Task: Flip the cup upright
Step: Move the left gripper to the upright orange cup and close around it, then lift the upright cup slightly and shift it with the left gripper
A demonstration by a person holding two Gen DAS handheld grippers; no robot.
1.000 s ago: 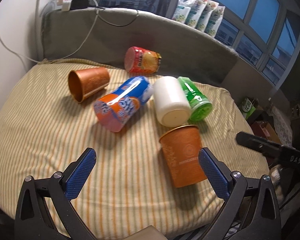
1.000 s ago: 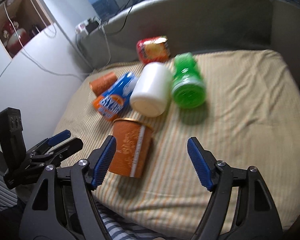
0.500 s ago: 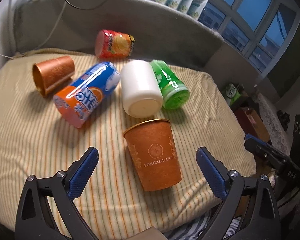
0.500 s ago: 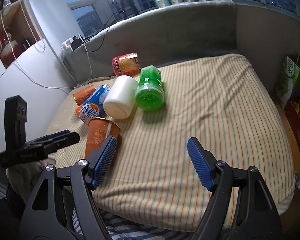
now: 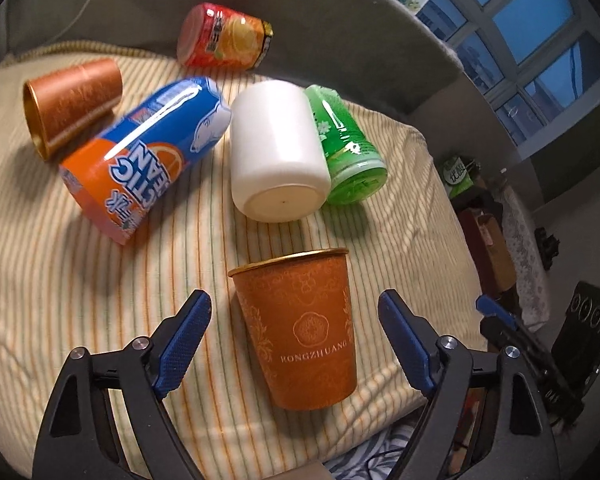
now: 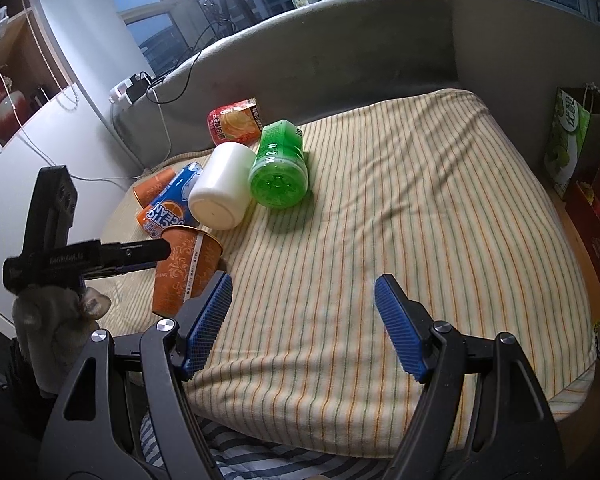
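An orange paper cup point(image 5: 304, 328) marked RONGZHUANG lies on its side near the front edge of the striped cloth point(image 5: 60, 260), rim pointing away. My left gripper point(image 5: 294, 340) is open, its blue pads on either side of the cup without touching. The cup also shows in the right wrist view point(image 6: 186, 270), partly behind the left gripper's body. My right gripper point(image 6: 300, 320) is open and empty over bare cloth to the cup's right. A second copper cup point(image 5: 74, 104) lies on its side at the far left.
Lying beyond the cup are a blue-orange can point(image 5: 148, 156), a white cup point(image 5: 278, 152), a green bottle point(image 5: 346, 148) and a red can point(image 5: 224, 38). A grey padded backrest point(image 6: 340, 48) rims the far side. Bags point(image 6: 572, 136) stand at the right.
My left gripper moved closer to the orange cup and now straddles it. My right gripper drew back to the right, away from the cup.
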